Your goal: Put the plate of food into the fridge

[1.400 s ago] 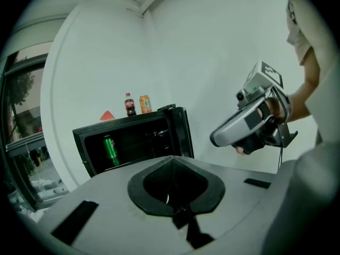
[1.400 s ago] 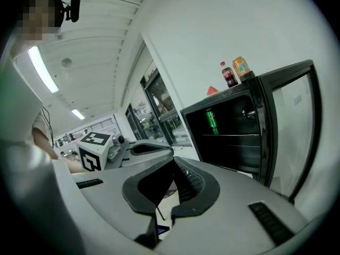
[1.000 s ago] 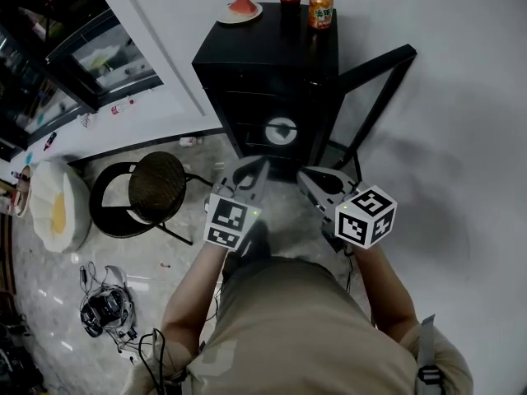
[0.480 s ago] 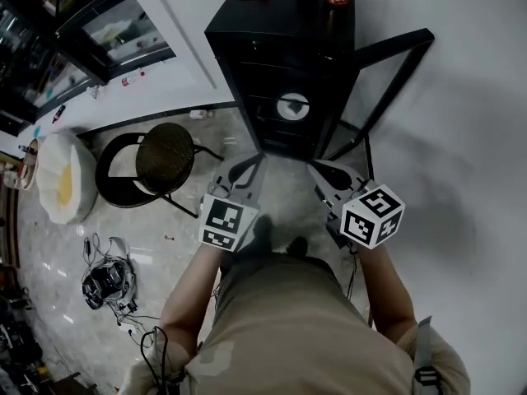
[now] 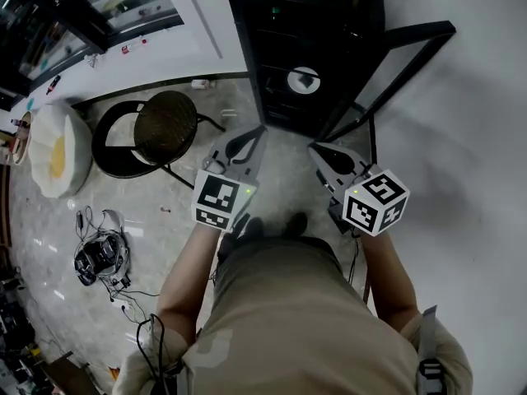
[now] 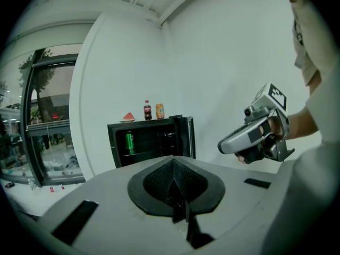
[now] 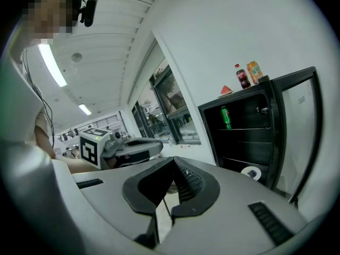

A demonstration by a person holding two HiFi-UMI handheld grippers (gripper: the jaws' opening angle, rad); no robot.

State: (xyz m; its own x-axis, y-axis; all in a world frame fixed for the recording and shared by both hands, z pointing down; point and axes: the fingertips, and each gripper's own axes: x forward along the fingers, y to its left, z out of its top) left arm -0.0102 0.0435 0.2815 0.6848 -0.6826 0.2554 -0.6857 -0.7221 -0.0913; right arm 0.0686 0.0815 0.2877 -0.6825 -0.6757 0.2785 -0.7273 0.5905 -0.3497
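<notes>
Plate of food (image 6: 128,117) is sitting on top of the black fridge (image 6: 151,145) with a red wedge on it that looks like watermelon. It's at the left end of a little row, with a cola bottle (image 6: 147,110) and an orange can (image 6: 160,111) just beside it. The fridge door (image 5: 412,33) is swung wide open, and inside there's a green can (image 6: 129,142) standing on the upper shelf and some white round thing (image 5: 304,78) lower down, can't tell what it is. The person is standing on the floor a bit back from the fridge, facing it, both tools held out in front and well apart from the plate. Left hand-held gripper (image 5: 258,133) has its jaws pressed together with nothing between them, pointing toward the fridge. Right hand-held gripper (image 5: 314,149) is the same deal, jaws closed up and empty, held next to the left one with a gap between the two. In the head view the fridge top is cut off at the frame edge, so the plate only shows in the two gripper views. Off to the left on the pale glossy floor there's a round stool (image 5: 165,126) with a black frame, a white cushion (image 5: 49,151) with a yellow patch, and a tangle of cables (image 5: 99,257).
</notes>
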